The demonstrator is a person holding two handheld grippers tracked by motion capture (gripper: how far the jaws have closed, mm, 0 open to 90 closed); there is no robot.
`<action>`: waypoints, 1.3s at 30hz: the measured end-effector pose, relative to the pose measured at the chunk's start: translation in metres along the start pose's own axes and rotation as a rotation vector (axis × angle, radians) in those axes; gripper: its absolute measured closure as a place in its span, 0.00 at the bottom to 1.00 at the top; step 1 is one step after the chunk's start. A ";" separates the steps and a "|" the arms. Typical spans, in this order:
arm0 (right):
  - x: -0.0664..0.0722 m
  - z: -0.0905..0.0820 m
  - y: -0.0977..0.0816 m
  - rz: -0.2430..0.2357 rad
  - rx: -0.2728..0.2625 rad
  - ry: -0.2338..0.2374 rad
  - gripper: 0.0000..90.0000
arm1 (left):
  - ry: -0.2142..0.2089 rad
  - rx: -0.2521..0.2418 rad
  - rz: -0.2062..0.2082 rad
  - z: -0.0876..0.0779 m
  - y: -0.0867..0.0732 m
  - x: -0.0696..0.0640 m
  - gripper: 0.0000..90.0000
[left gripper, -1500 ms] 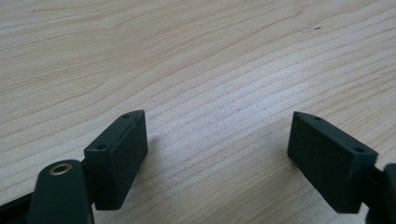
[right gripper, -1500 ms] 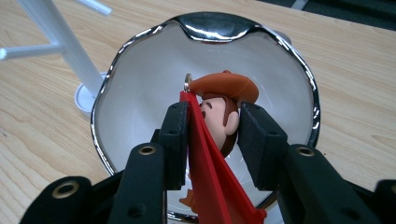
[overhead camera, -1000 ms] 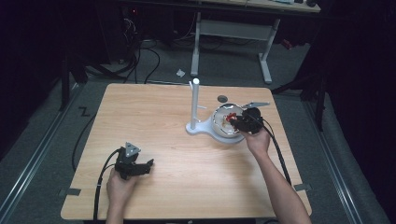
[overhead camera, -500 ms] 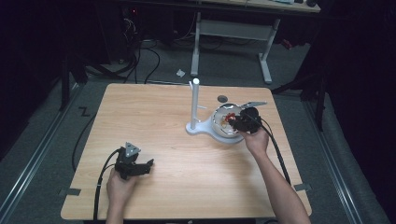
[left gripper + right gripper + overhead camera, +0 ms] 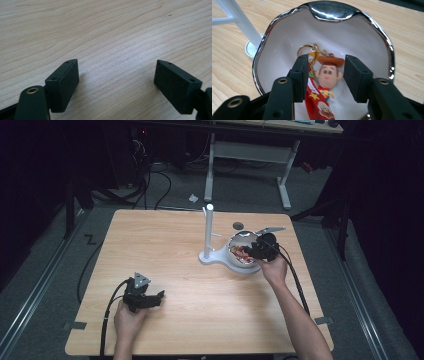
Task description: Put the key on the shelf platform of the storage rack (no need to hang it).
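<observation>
Now the right gripper point(image 5: 327, 75) dipped into the silver-rimmed bowl point(image 5: 372, 22), jaws parted around the cowboy keychain point(image 5: 327, 75), ready to pinch; the left gripper point(image 5: 116, 85) rested wide on the desk point(image 5: 165, 245).

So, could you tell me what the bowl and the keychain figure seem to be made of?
Bowl: probably glazed ceramic, glossy white inside, with a mirror-like silver wavy rim. Figure: looks like soft rubber or PVC, matte and moulded in flat colours, on a gold-coloured metal ring.
</observation>
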State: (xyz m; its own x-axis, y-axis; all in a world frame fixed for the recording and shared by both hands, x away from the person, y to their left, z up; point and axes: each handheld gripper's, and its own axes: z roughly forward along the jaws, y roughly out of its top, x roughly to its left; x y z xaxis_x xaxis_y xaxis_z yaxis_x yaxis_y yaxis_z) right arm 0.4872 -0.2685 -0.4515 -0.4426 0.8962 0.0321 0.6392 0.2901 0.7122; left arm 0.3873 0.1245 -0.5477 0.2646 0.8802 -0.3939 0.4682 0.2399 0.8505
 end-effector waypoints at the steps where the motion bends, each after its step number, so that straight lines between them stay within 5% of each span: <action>1: -0.001 -0.001 0.000 0.002 -0.004 0.001 0.61 | 0.000 0.000 0.001 0.000 0.000 0.000 0.23; 39: -0.007 -0.067 -0.007 -0.014 -0.133 0.023 0.56 | 0.000 0.000 0.001 0.000 0.000 0.000 0.23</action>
State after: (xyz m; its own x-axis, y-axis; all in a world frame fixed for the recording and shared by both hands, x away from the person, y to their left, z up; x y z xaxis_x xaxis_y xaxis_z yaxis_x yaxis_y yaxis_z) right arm 0.4438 -0.2988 -0.4095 -0.4658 0.8841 0.0362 0.5448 0.2544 0.7990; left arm 0.3873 0.1246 -0.5477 0.2649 0.8803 -0.3935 0.4681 0.2394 0.8506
